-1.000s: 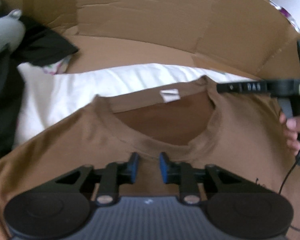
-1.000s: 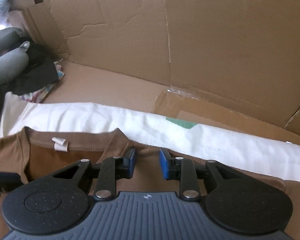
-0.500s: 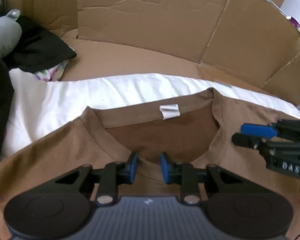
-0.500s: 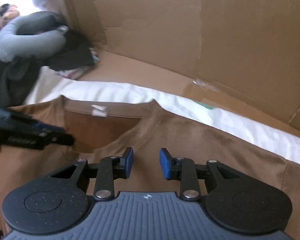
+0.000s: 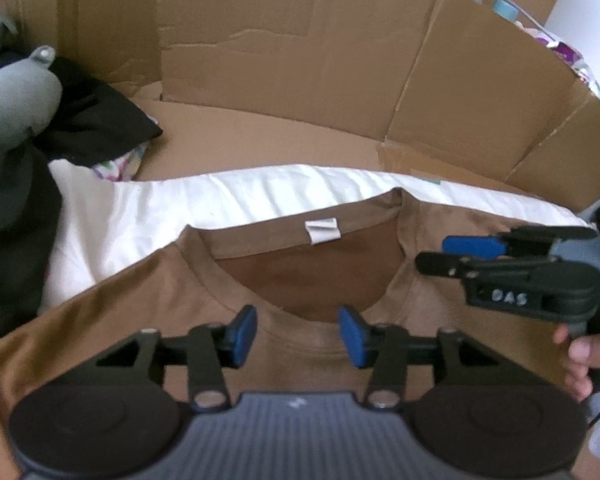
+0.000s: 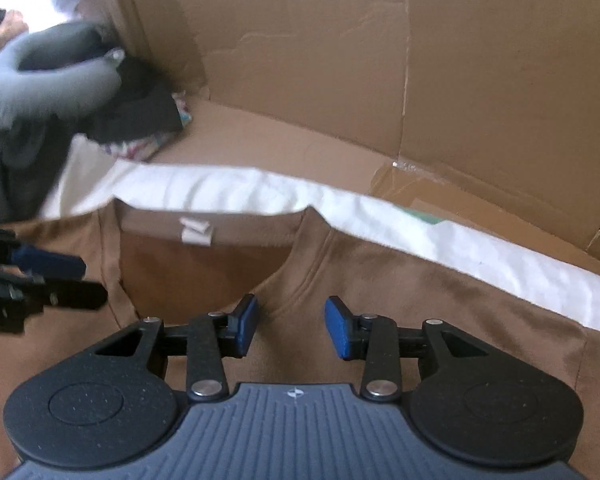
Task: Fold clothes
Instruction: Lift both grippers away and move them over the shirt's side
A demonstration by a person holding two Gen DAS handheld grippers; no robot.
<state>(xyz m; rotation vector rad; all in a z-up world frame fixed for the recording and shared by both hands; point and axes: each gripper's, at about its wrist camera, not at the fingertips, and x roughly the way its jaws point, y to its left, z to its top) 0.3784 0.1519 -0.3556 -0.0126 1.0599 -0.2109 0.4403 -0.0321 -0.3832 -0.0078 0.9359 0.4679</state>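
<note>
I am looking down both grippers at a brown T-shirt (image 5: 148, 292) lying flat, front up, on a white sheet (image 5: 228, 196) inside a large cardboard enclosure (image 5: 284, 56). Its collar faces away from me, with a small white neck label (image 5: 322, 231) showing inside the back of the neck. The change from a second ago is in the jaws: both pairs of blue pads sat close together with only a narrow gap, and now both stand wide apart and hold nothing. My left gripper (image 5: 297, 330) hovers over the front edge of the collar, which shows in the gap between its pads. My right gripper (image 6: 293, 326) sits over the shoulder side of the neckline, and in the left view it now appears from the side, near the collar's right end, with my fingers (image 5: 576, 354) on its handle. I read this as both tools made ready to pinch the cloth near the neck, so the fold itself has not begun. A heap of dark clothes (image 5: 84, 120) and a grey cushion (image 6: 48, 84) lie at the far left, well apart from the shirt.
</note>
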